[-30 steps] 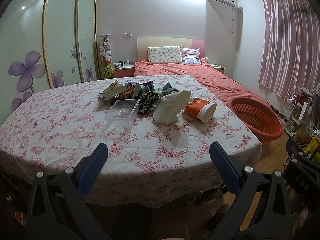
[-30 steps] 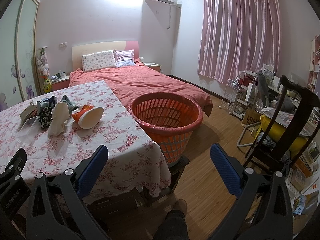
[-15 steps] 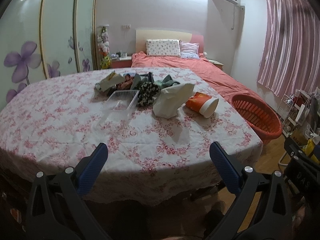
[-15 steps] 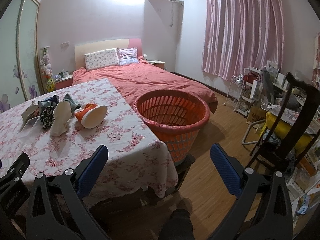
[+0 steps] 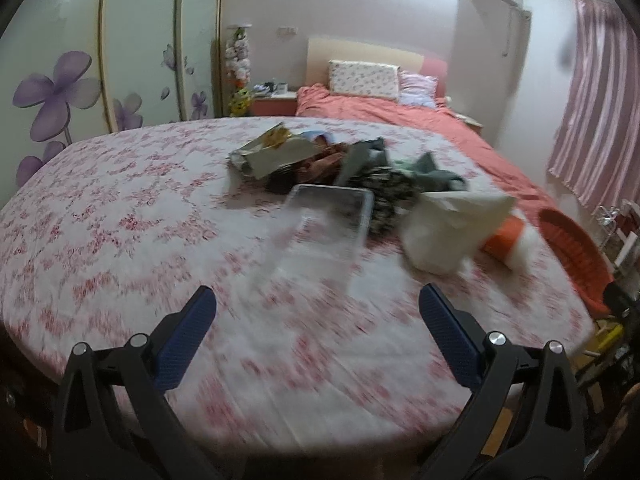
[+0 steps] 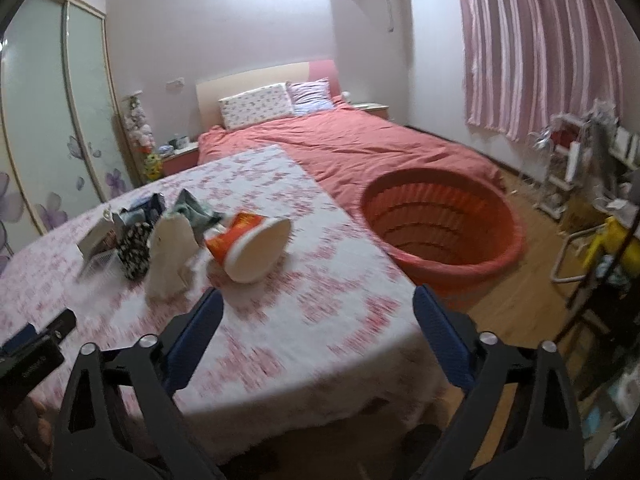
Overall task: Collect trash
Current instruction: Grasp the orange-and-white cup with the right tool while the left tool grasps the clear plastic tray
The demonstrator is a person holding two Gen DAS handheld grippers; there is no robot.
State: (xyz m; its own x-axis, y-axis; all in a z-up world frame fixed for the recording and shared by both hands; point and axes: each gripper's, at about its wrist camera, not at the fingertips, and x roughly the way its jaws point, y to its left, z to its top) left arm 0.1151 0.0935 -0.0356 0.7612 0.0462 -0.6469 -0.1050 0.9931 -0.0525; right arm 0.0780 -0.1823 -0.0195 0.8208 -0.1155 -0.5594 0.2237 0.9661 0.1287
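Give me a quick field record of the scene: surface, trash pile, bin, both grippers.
surface: table with floral cloth
trash: clear tray, white bag, orange cup on its side, wrappers behind
bin: red basket on the floor right of the table, looks empty
left gripper: open, nothing between the jaws, short of the tray
right gripper: jaws closing, nothing between them, short of the cup

My left tool [image 5: 314, 306] and right tool [image 6: 316, 307] look alike: black angular plastic arms, silver round screws at the joints, ribbed blue pads [image 5: 182, 344] inside each finger.
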